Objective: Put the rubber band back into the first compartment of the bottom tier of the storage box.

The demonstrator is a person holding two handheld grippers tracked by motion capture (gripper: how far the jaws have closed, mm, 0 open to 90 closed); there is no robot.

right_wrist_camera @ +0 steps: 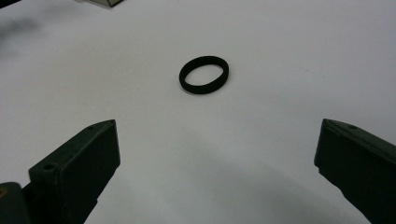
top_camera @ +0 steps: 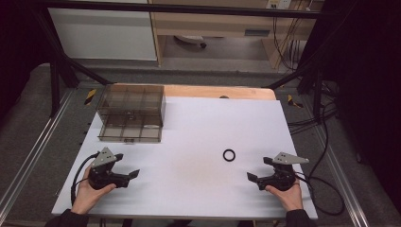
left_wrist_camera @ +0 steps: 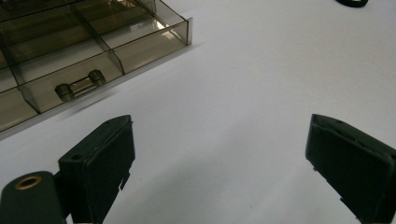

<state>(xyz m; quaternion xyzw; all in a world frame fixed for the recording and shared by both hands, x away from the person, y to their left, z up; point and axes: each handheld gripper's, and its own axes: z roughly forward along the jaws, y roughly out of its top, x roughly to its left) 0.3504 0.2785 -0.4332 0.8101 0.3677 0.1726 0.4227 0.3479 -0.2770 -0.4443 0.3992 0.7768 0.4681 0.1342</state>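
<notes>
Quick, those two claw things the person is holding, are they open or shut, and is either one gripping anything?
Left gripper: open, holding nothing.
Right gripper: open, holding nothing; the black ring lies on the table ahead of it.

Organizer box [top_camera: 131,113] sits far-left; ring [top_camera: 229,155] lies centre-right.

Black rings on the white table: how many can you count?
1. The black ring lies flat on the white table, ahead of the right gripper. More could be hidden inside the tinted box.
</notes>
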